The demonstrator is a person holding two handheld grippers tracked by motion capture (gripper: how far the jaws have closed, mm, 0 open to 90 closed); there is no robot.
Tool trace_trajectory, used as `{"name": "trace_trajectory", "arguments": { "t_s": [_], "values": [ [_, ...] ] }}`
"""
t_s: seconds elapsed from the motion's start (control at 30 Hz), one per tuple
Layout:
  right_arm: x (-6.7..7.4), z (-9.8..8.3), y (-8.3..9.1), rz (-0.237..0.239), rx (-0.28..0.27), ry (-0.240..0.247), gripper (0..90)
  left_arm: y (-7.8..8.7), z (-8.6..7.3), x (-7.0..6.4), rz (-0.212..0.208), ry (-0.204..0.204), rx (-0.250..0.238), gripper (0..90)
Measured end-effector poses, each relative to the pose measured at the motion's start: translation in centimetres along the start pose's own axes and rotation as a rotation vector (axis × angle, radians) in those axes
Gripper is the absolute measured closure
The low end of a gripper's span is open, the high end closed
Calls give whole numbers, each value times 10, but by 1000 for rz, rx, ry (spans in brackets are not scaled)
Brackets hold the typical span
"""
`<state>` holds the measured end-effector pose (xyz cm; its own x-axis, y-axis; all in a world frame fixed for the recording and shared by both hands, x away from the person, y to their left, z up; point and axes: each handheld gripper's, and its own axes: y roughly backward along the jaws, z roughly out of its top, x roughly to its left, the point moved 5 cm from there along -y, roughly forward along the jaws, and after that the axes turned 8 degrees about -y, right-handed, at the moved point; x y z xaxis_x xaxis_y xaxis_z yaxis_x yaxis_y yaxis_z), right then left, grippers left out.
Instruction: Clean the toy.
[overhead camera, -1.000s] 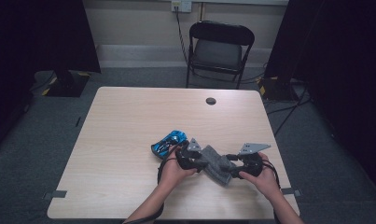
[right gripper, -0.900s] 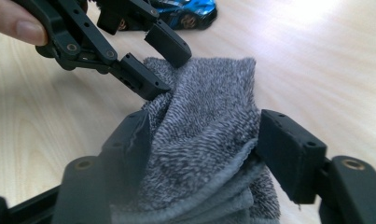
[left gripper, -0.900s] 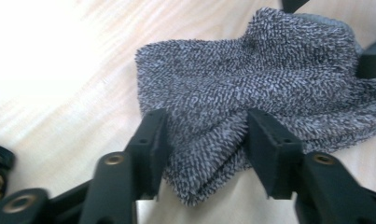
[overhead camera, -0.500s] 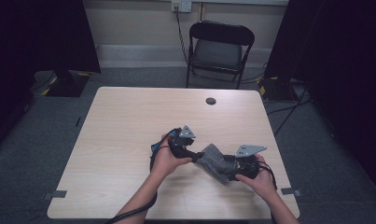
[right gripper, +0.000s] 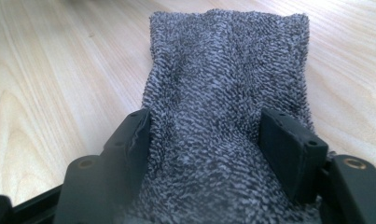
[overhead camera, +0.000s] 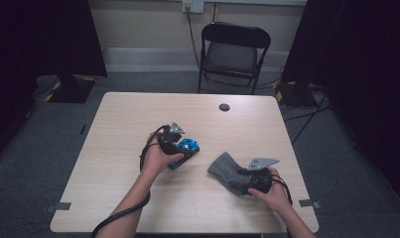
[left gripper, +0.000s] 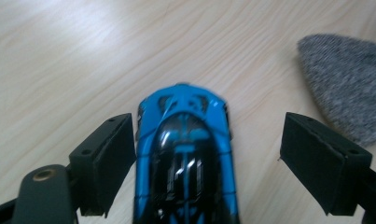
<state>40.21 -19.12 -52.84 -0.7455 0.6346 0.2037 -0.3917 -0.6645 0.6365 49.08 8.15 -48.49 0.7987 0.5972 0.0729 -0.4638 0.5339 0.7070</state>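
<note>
A blue and black toy car lies on the wooden table, left of centre. My left gripper is over it. In the left gripper view the car lies between the jaws of the left gripper. The jaws have just been opening and stand wide, with a clear gap on the right side. A grey knitted sock lies to the right. My right gripper is shut on its near end, and the sock is bunched between the jaws of the right gripper.
A small black round cap sits near the table's far edge. A black folding chair stands behind the table. The sock's toe lies just right of the car. Cables trail from both hands towards the near edge.
My left gripper has left the sock, moved left and away to the blue car, and opened its jaws. The right hand has kept the sock and barely moved.
</note>
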Motion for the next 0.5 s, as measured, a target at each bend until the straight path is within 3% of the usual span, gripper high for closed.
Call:
{"name": "trace_trajectory", "arguments": {
  "t_s": [0.23,0.33,0.5],
  "values": [
    [0,-2,0,0,-24,-5,346,-16,-16,4,-3,4,39,181],
    [0,-3,0,1,-29,-7,346,-23,-20,3,-8,36,50,177],
    [0,-3,0,-5,-29,-5,346,-31,-26,5,16,21,73,181]
  ]
}}
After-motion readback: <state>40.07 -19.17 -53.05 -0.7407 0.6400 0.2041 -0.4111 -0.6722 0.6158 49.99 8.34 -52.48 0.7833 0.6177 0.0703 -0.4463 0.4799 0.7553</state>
